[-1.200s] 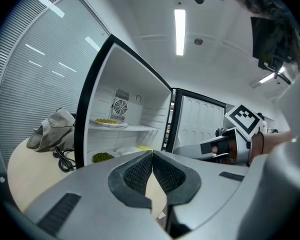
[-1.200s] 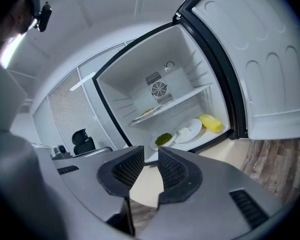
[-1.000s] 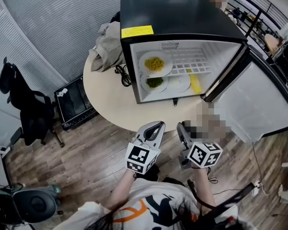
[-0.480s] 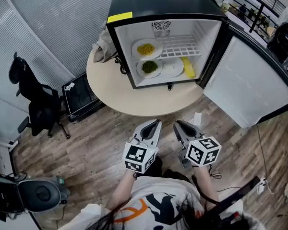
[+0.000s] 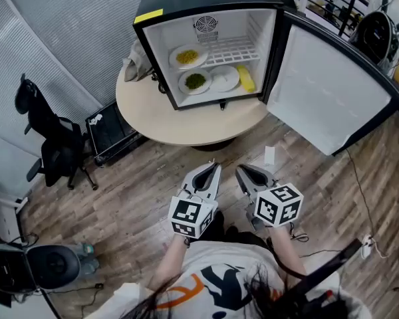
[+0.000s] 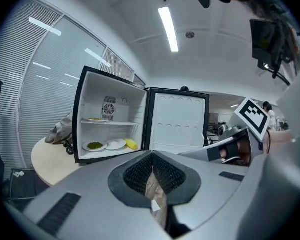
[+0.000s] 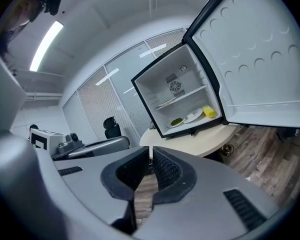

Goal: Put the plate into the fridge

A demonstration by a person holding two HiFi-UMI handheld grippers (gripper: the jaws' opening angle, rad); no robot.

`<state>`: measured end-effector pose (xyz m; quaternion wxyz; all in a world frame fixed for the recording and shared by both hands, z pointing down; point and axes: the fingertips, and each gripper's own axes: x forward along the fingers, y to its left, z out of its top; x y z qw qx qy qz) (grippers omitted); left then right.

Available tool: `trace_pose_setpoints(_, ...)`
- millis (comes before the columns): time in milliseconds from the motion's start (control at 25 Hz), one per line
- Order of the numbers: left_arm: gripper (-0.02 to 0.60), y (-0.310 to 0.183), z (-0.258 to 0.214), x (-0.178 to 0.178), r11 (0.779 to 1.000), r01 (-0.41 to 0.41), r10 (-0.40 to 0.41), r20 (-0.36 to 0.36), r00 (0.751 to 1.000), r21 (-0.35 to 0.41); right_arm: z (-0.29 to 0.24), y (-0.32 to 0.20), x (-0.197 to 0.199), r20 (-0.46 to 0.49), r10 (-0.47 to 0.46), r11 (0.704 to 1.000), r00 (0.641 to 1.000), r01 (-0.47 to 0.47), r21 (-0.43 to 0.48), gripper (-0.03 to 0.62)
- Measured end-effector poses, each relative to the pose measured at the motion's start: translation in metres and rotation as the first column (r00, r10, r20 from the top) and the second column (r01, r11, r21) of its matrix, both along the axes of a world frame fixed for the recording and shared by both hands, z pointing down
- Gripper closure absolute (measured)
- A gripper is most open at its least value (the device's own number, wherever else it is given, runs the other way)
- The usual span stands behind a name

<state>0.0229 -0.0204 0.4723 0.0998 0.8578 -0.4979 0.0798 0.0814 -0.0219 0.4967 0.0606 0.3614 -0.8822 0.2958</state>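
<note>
The black mini fridge (image 5: 206,42) stands open on the round table (image 5: 186,121), its door (image 5: 329,92) swung out to the right. On its upper shelf lies a plate of yellow food (image 5: 187,57). Below lie a plate of green food (image 5: 195,82), an empty white plate (image 5: 224,78) and a yellow item (image 5: 245,78). Both grippers hang over the wooden floor, well short of the table. My left gripper (image 5: 213,168) is shut and empty. The jaws of my right gripper (image 5: 241,171) are closing and nearly together, with nothing between them. The right gripper view shows the fridge (image 7: 180,99) far ahead.
A beige cloth (image 5: 136,68) and a black cable lie on the table left of the fridge. A black office chair (image 5: 50,145) and a black box (image 5: 110,131) stand on the floor at left. A paper scrap (image 5: 269,155) lies near the table's foot.
The fridge door has swung further open. Both grippers and the camera have drawn back from the table. The right jaws have come together.
</note>
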Motion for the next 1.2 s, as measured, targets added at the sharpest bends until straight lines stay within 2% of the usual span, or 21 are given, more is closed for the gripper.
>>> trace_pose_setpoints(640,0.571,0.056,-0.003,0.021,1.000,-0.002,0.002,-0.009,1.000,0.019,-0.003,0.057,0.016,0.000,-0.021,1.000,1.000,0.021,0.003,0.571)
trace_pose_setpoints(1200,0.570,0.056,-0.007,0.012,1.000,-0.021,0.020,0.028,0.999,0.020,-0.008,0.048,0.011,0.034,0.002,1.000,0.999,-0.002,-0.002,0.572)
